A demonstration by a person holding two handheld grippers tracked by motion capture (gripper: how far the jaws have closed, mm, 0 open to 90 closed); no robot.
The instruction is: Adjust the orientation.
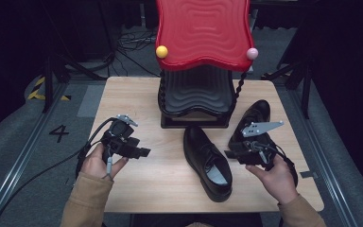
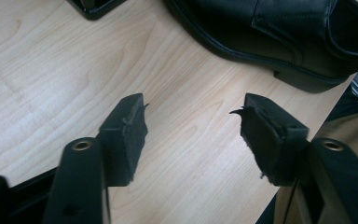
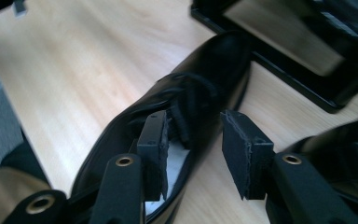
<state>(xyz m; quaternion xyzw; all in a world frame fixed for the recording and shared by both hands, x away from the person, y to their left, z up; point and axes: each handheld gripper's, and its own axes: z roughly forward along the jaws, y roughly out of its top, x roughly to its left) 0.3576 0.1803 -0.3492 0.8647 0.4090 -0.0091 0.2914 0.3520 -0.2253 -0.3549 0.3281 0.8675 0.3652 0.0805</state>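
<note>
Two black leather shoes lie on the wooden table (image 1: 137, 99). One shoe (image 1: 207, 161) is in the middle with its toe toward the rack, the other (image 1: 255, 118) farther right. My right gripper (image 1: 229, 153) hovers between them, open. In the right gripper view its jaws (image 3: 193, 140) stand apart over the middle shoe (image 3: 205, 74), one above the shoe's opening and one above bare wood, with neither pad pressing on anything. My left gripper (image 1: 144, 152) is open left of that shoe. In the left gripper view it (image 2: 191, 121) has only tabletop between its pads, and the shoe (image 2: 279, 32) lies beyond.
A shoe rack stands at the table's back middle, with a red wavy top shelf (image 1: 203, 33) over a black lower shelf (image 1: 196, 94). Its black base (image 3: 298, 60) lies close behind the middle shoe. Bare wood spreads at the left and front. Cables trail off the left edge.
</note>
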